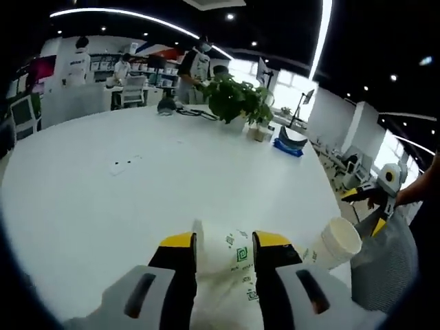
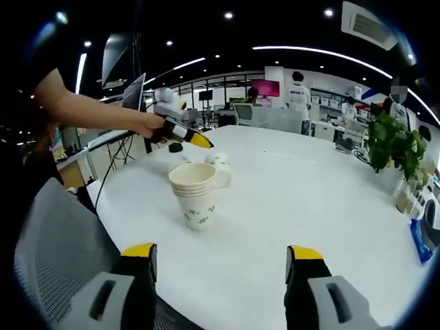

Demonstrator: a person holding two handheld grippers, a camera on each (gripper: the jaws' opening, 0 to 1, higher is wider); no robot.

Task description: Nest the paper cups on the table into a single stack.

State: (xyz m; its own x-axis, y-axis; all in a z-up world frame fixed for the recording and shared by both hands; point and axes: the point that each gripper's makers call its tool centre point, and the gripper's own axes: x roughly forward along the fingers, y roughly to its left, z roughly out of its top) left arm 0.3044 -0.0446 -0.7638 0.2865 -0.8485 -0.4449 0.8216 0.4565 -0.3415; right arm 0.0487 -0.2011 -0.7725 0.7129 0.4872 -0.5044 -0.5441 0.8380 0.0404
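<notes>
White paper printed with green marks sits pinched between the yellow-tipped jaws of the left gripper [image 1: 223, 251] in the left gripper view: a paper cup [image 1: 230, 265] lying on its side, rim toward the camera, held narrow at its body. Just to its right a stack of cups [image 1: 335, 244] stands on the white tabletop [image 1: 103, 199], tilted in this rolled view, and past it the right gripper [image 1: 375, 196] shows in a person's hand at the table edge. A potted plant [image 1: 237, 100] stands farther along the tabletop, and a grey mesh chair back [image 1: 388, 265] lies at the lower right.

In the right gripper view the right gripper's own jaws [image 2: 220, 258] stand wide apart with nothing between them. The stack of cups [image 2: 195, 192] stands upright on the tabletop [image 2: 309, 199], well apart from those jaws. Just behind it lies the paper cup [image 2: 220, 165] on its side, with the left gripper [image 2: 185, 136] reaching to it from a person's hand [image 2: 148, 124]. The potted plant [image 2: 393, 144] stands at the right.
</notes>
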